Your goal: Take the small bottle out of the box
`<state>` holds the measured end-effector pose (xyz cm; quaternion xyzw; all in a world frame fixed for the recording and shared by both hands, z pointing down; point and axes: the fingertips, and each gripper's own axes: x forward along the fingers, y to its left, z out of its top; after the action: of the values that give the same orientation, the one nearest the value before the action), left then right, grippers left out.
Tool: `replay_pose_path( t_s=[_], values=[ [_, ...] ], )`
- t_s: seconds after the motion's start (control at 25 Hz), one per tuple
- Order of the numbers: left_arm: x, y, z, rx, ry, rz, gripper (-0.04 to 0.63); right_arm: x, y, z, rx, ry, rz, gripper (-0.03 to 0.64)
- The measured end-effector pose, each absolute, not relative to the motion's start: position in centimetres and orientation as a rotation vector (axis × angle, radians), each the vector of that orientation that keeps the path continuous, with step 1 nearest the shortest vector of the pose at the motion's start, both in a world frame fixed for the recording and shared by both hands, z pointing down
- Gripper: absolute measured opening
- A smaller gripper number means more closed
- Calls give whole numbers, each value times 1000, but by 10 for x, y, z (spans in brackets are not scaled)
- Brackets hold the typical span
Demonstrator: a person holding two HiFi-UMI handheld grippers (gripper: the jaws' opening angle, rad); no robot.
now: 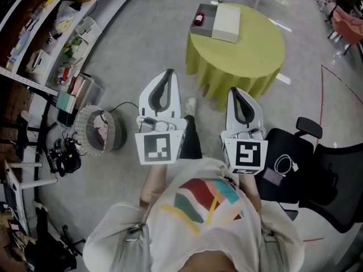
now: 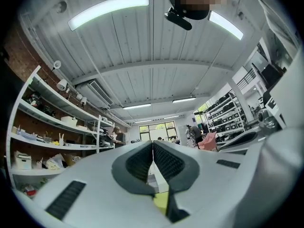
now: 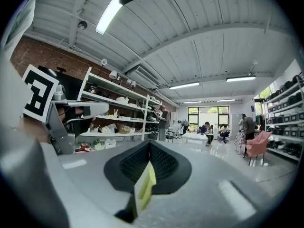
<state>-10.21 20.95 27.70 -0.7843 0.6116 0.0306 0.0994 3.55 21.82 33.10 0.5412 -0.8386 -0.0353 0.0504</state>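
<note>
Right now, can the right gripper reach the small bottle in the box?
Probably not yet. The right gripper is shut near the person's body, and floor separates it from the green table where the small bottle sits in the box. Nothing blocks the way.

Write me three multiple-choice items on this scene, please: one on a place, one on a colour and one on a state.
1. Where is the small bottle?
A. on the floor
B. in the grey box on the table
C. on a shelf

2. What colour is the tablecloth?
A. yellow-green
B. blue
C. red

3. How do the jaws of the left tool stand?
A. wide apart
B. closed on the bottle
C. together, with nothing between them

Answers:
1 B: the head view shows it in the box on the table.
2 A: the cloth hangs yellow-green round the table's edge.
3 C: the left gripper view shows the pads meeting with nothing between them.
</note>
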Motion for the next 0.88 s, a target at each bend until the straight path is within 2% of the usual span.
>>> replay_pose_path(
  t_s=[0.32, 0.88],
  values=[
    [-106, 120, 272, -2384, 1734, 259, 15, 19, 148, 323, 1629, -2536, -227, 3],
    [-128, -127, 266, -2557, 1695, 221, 15, -28, -73, 327, 1634, -2461, -136, 3]
  ],
)
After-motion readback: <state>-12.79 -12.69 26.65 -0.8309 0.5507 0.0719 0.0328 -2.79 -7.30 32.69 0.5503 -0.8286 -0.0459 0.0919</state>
